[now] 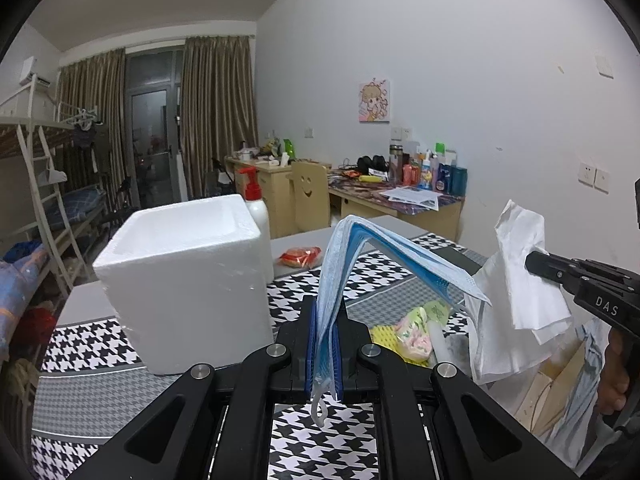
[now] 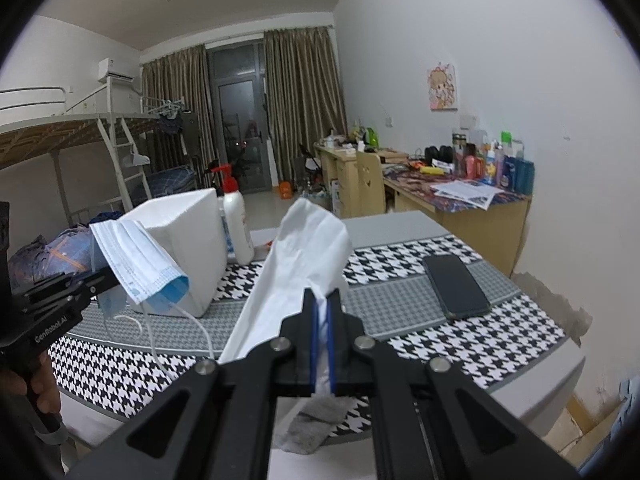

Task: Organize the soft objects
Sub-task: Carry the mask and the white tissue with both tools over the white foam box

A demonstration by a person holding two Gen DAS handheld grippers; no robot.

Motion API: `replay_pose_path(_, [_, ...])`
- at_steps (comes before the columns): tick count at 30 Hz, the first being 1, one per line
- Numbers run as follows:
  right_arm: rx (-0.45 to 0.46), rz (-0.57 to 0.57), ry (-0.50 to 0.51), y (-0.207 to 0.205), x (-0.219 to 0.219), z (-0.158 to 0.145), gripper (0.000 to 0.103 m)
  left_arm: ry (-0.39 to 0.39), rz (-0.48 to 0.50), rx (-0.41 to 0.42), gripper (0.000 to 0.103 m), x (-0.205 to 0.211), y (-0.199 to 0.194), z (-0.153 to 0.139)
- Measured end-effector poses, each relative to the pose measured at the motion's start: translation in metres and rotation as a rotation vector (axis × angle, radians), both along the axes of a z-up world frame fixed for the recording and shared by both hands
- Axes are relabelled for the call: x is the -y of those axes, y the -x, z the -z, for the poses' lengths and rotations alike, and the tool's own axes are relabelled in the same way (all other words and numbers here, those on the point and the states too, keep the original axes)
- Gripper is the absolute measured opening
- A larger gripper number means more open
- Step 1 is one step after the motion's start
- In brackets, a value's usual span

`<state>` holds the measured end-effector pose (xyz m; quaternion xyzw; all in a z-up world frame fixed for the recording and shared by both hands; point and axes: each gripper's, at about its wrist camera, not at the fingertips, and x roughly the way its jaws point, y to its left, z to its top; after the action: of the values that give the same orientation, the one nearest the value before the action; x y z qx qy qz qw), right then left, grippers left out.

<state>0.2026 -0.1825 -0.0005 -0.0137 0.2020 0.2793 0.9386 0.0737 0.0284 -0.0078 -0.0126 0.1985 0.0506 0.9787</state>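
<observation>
Blue masks pinched in left hand-held gripper, drooping forward

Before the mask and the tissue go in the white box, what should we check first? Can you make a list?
1. Left gripper shut on the blue face mask: ok.
2. Right gripper shut on the white tissue: ok.
3. White foam box open at the top: ok.
4. Room inside the box: cannot tell, its inside is hidden.
5. Mask's ear loop hanging free, clear of the box: cannot tell.
6. Phone lying away from the box: ok.
</observation>
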Motion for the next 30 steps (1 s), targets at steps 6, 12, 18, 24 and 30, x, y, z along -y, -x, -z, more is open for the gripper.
replay_pose_path(6, [0.028, -0.023, -0.012, 0.002, -0.007, -0.008, 0.006, 0.003, -0.042, 0.023, 0.008, -0.013, 0.013, -0.011])
replay_pose_path(12, [0.04, -0.047, -0.014, 0.004, -0.017, -0.012, 0.006, -0.002, -0.08, 0.048, 0.008, -0.022, 0.027, -0.021])
replay_pose_path(18, [0.059, -0.07, -0.013, 0.004, -0.03, -0.017, 0.006, -0.001, -0.106, 0.062, 0.008, -0.03, 0.031, -0.029])
replay_pose_path(24, [0.069, -0.087, -0.012, 0.0, -0.041, -0.021, 0.006, -0.004, -0.132, 0.065, 0.008, -0.037, 0.027, -0.035])
replay_pose_path(30, [0.078, -0.104, -0.019, -0.003, -0.051, -0.025, 0.006, -0.018, -0.148, 0.073, 0.008, -0.039, 0.02, -0.04])
